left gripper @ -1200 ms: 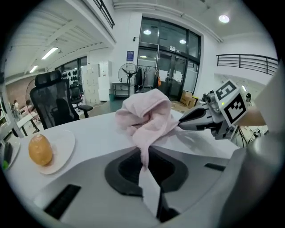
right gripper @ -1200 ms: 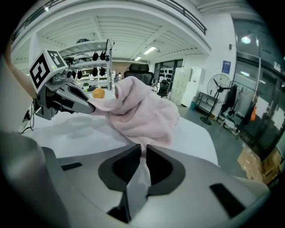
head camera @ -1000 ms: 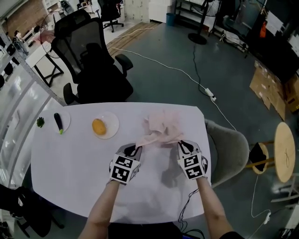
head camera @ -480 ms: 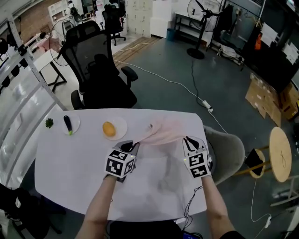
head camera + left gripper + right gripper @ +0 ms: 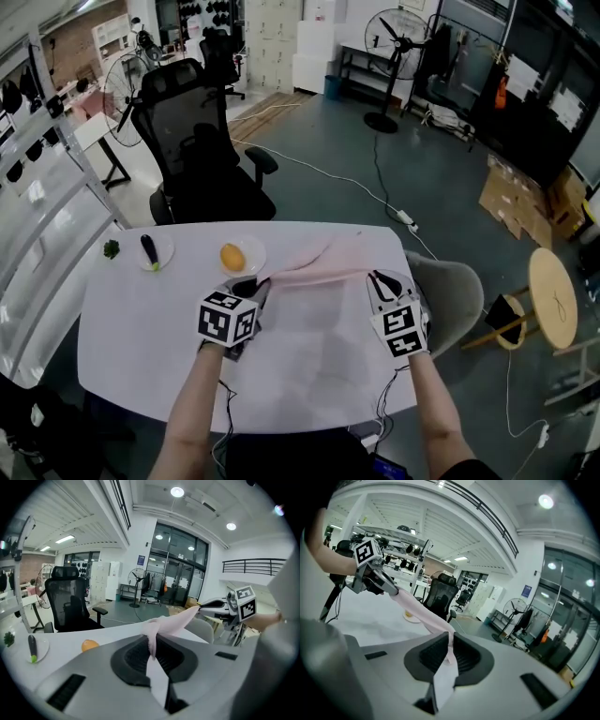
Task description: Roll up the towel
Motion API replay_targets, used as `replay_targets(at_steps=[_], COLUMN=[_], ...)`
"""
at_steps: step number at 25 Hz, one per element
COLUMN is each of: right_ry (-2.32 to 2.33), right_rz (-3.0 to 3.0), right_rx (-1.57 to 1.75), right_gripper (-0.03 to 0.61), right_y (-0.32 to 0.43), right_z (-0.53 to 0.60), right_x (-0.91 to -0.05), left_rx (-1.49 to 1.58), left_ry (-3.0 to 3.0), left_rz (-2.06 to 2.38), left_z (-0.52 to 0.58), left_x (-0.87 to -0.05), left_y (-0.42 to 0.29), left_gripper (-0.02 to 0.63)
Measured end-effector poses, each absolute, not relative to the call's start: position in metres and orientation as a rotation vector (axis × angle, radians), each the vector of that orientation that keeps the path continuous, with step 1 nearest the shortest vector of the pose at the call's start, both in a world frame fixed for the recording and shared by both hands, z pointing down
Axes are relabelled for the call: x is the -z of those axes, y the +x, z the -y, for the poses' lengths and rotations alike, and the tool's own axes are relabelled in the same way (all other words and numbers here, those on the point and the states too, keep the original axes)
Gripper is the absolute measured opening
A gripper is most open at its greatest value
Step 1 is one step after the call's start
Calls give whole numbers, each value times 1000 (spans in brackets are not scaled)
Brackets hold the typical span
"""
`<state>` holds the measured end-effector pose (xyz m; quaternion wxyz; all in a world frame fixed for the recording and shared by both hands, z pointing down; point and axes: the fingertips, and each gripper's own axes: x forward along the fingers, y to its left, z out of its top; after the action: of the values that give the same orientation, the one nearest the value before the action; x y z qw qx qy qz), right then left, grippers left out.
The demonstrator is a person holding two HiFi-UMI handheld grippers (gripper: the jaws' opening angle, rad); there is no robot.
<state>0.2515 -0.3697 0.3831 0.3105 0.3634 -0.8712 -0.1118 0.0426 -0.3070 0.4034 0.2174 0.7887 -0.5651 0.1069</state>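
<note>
A pale pink towel (image 5: 314,262) hangs stretched between my two grippers above the white table (image 5: 150,328). My left gripper (image 5: 256,284) is shut on the towel's left corner, and the cloth (image 5: 161,625) runs from its jaws off to the right. On the right corner my right gripper (image 5: 374,277) is shut too, with the pink cloth (image 5: 423,612) leading away to the other gripper (image 5: 370,576). Most of the towel is lifted off the table; I cannot tell whether its far edge still rests there.
A plate with an orange fruit (image 5: 232,255) and a small plate with an eggplant (image 5: 149,251) sit at the table's far left. A black office chair (image 5: 192,159) stands behind the table, a grey chair (image 5: 457,291) at its right end.
Both grippers have risen and spread apart with the towel, which went from a crumpled heap on the table to a stretched band in the air.
</note>
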Motion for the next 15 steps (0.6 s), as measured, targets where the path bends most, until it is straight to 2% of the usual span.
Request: replay_targets(at_steps=[6, 15], right_ry=[965, 945], right_rz=[2309, 2315], right_rx=[330, 305], right_gripper=[41, 41], right_y=[232, 199], right_z=[312, 206], right_x=[-365, -382], left_rx=[-300, -367], left_ry=[2224, 2255], left_rz=[1570, 1547], left_z=[263, 185], left_x=[-392, -403], left_y=[20, -18], left_gripper=[31, 31])
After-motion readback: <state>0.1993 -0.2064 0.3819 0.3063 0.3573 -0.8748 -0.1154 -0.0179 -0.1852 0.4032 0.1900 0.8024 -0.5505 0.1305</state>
